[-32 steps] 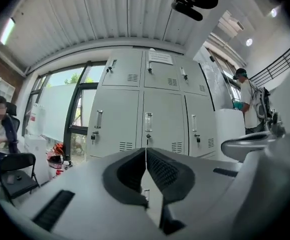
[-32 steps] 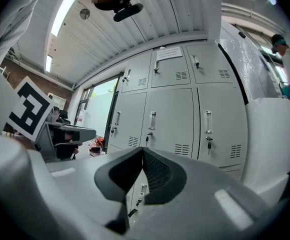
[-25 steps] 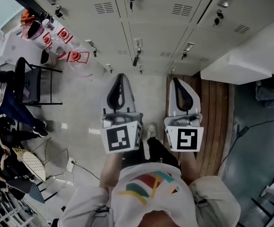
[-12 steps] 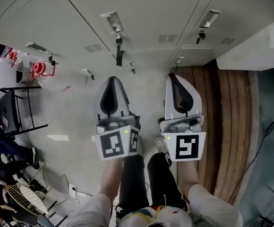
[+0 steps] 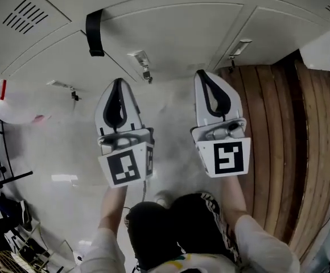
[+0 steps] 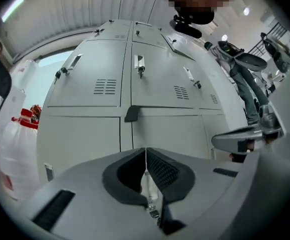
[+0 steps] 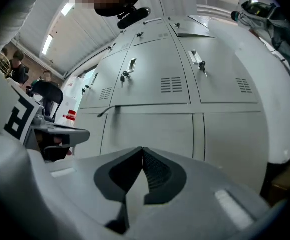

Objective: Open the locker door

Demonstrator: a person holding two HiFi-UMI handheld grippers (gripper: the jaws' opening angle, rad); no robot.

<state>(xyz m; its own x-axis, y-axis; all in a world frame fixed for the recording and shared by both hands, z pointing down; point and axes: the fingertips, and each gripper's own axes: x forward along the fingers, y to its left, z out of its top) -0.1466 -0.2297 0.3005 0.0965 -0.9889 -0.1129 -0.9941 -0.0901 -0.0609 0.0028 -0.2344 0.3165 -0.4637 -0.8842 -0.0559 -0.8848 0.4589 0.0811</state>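
The left gripper (image 5: 118, 80) and the right gripper (image 5: 199, 71) each have their jaws pressed together with nothing between them. Both point at the lockers and touch none. The locker door (image 5: 176, 30) just ahead of them is shut, and its upper part runs off the top of the head view. A latch (image 5: 142, 58) with a dangling key sits near the left gripper's tip (which door it serves is hard to tell). A black strap (image 5: 94, 32) sticks out beside the door's left edge. The person's legs (image 5: 170, 226) hide part of the floor. Wooden planks (image 5: 279, 135) lie to the right. A white bag (image 5: 8, 107) at the left is cut off by the frame.
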